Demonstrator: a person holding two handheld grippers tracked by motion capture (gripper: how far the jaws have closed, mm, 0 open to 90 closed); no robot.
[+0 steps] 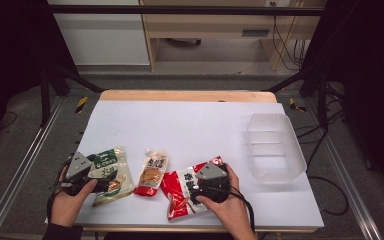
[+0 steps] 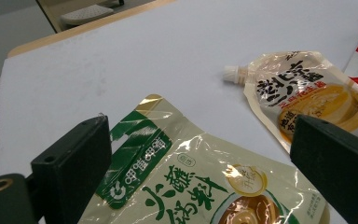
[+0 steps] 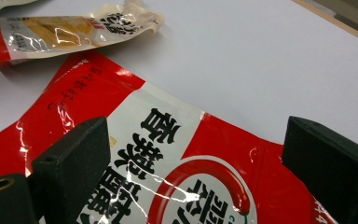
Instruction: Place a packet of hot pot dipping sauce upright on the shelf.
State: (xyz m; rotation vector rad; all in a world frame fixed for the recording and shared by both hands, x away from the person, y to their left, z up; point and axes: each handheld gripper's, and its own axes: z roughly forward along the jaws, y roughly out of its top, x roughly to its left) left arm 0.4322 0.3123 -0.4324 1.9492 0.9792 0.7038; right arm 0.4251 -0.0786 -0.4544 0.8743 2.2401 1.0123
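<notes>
The bench (image 1: 190,120) has a white top and a wooden edge at the far side. Three food bags lie flat on it, near the front. The green and cream bag (image 1: 111,175) is on the left. The small pouch with a spout (image 1: 152,173) is in the middle, just beside it. The red and white bag (image 1: 182,192) is to the right of that. A clear plastic tub (image 1: 275,147) sits well apart, on the right side.
</notes>
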